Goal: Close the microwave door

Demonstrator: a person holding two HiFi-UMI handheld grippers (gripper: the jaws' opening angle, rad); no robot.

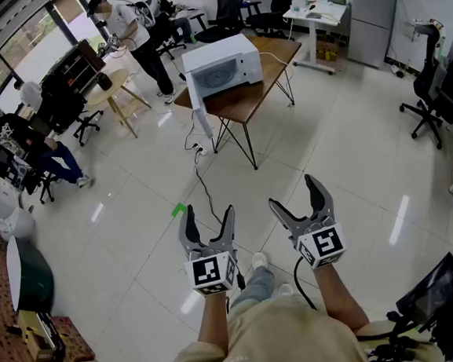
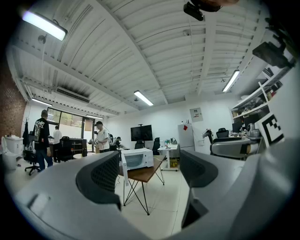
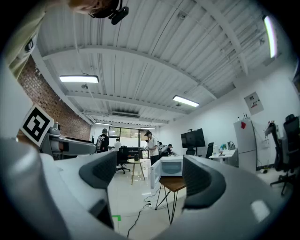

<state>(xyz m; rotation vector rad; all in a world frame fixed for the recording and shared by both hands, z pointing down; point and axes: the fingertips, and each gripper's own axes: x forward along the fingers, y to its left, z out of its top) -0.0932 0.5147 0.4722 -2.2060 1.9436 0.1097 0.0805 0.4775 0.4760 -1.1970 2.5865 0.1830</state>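
In the head view, the microwave (image 1: 223,68) sits at upper centre on a wooden table (image 1: 260,96). Its door (image 1: 196,96) is swung out at its left end, past the table's edge, so the task has not started. The left gripper (image 1: 206,212) and right gripper (image 1: 294,191) are held side by side at lower centre, well apart from the table. This looks like a carrying pose for walking across the floor. A cable (image 1: 205,187) trails over the tiles between the person and the table.

In the left gripper view, both jaws stand apart with nothing between them. The microwave shows small in the gap, so this claw seems aimed at it.

In the right gripper view, the jaws are likewise spread and empty, and the open door sits in the middle of the gap. A push would probably shut the door, so no grip is prepared.
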